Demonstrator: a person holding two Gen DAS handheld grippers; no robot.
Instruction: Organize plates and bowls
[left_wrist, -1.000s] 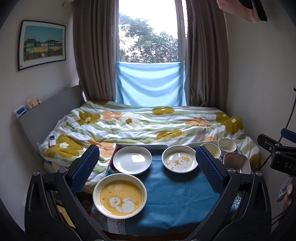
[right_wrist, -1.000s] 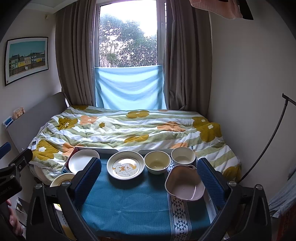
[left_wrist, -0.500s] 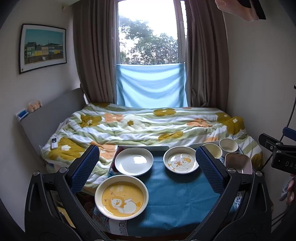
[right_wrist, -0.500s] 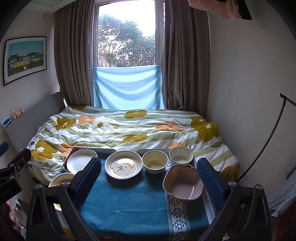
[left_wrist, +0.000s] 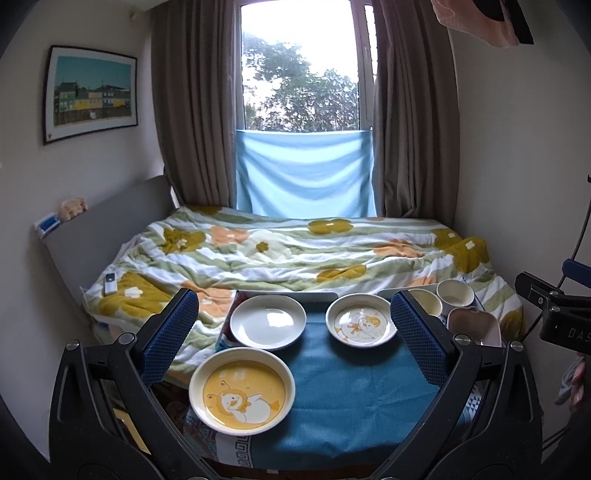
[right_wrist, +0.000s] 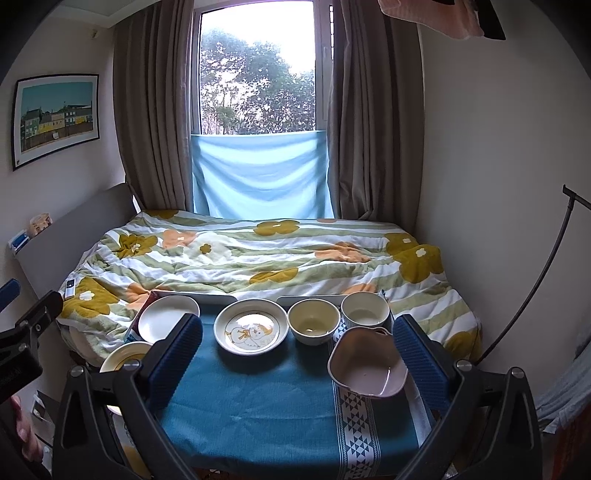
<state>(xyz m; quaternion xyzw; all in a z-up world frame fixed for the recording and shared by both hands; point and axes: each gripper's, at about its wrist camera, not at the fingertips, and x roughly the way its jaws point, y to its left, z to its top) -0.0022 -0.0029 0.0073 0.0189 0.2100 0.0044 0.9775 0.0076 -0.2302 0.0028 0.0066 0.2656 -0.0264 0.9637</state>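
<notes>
On a table under a blue cloth (left_wrist: 332, 387) lie a yellow duck plate (left_wrist: 242, 391) at the near left, a plain white plate (left_wrist: 267, 321) behind it, and a small duck plate (left_wrist: 360, 325) (right_wrist: 252, 326) mid-back. Two cream bowls (right_wrist: 314, 321) (right_wrist: 365, 310) and a pink irregular bowl (right_wrist: 367, 371) stand at the right. My left gripper (left_wrist: 293, 339) hangs open above the plates, holding nothing. My right gripper (right_wrist: 298, 350) is open too, its right finger beside the pink bowl.
A bed with a flowered quilt (left_wrist: 295, 254) lies right behind the table, under a curtained window. A remote (left_wrist: 110, 283) rests on the quilt's left. Walls close in on both sides. A thin black stand (right_wrist: 535, 280) leans at the right.
Both grippers have drifted slightly, so the table sits a little to the right in the left view and left in the right view. No dish has moved.
</notes>
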